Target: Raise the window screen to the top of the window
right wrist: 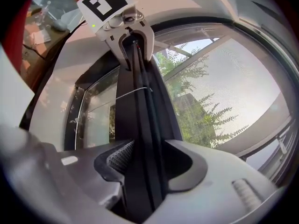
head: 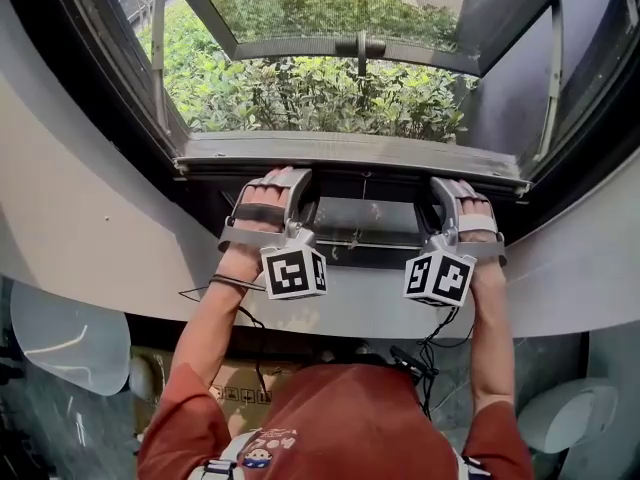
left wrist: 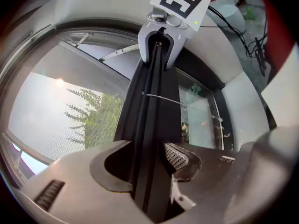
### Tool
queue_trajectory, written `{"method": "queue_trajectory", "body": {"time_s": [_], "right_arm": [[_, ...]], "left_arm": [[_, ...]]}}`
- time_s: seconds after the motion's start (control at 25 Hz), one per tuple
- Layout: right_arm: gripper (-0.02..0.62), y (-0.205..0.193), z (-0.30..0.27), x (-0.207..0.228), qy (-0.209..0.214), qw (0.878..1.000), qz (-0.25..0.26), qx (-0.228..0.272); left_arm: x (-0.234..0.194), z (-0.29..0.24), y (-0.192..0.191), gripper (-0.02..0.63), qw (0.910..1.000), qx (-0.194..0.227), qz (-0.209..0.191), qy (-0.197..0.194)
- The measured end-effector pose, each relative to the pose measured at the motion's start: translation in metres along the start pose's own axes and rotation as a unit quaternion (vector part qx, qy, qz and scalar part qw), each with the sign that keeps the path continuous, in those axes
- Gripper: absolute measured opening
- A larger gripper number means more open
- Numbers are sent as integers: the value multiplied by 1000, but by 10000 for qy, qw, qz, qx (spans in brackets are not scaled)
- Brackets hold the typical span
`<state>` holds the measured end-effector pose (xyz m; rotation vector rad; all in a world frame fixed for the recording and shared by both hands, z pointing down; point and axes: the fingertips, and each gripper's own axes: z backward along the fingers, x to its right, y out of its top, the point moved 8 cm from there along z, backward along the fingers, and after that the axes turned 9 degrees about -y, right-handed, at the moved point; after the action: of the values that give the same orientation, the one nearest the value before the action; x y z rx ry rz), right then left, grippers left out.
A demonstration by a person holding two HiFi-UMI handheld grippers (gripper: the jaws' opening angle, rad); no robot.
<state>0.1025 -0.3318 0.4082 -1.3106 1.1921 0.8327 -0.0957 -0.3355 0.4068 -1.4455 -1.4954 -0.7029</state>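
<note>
Straddling the window screen's black bar point(left wrist: 150, 125) with both tongs, low at the window sill point(head: 330, 313).
Its long axis runs level, from the left tongs point(head: 285, 180) to the right tongs point(head: 450, 186). Both tongs stand released, with the bar between them ungripped.

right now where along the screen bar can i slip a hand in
Free: the bar between the left gripper and right gripper, and the white ledge outside each. Crowded: at both grippers, whose open jaws straddle the bar.
</note>
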Motion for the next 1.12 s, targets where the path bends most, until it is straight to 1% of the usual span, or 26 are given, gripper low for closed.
{"method": "queue_trajectory", "body": {"time_s": [0.08,0.16,0.36,0.44,0.56,0.6,0.72,0.84,0.88,0.96,1.0,1.12], "right_arm": [[204,-1,0,-1,-1,9998,175,0],[204,0,0,0,15,9999,146,49],[204,-3,1,-3,62,9993,374,27],[204,-2,1,-2,137,9993,344,31],[204,0,0,3,411,9991,66,23],[206,0,0,5,504,9987,-16,35],[204,-3,0,11,815,9962,-226,212],[202,-5,0,13,1189,9916,-404,299],[201,-6,0,13,1232,9911,-409,291],[202,-6,0,11,1180,9915,-435,332],[202,-6,0,10,1133,9918,-468,368],[202,-8,4,9,1054,9920,-534,435]], "left_arm": [[1,-2,0,172,9996,-124,-259,85],[1,-3,1,172,9989,-204,-405,105],[1,-3,3,172,9982,-335,-482,-80],[0,-2,2,172,9986,-256,-439,-147],[-6,-1,2,172,9991,-86,-174,-369],[-8,0,2,172,9988,-106,-141,-450],[-10,-1,4,172,9975,-232,-240,-620],[-10,-1,5,172,9956,-198,-29,-911],[-10,-1,5,172,9947,-185,77,-1010],[-12,-1,5,175,9929,-133,246,-1157],[-13,0,5,173,9924,-100,269,-1193],[-11,1,4,173,9930,4,167,-1167]]}}
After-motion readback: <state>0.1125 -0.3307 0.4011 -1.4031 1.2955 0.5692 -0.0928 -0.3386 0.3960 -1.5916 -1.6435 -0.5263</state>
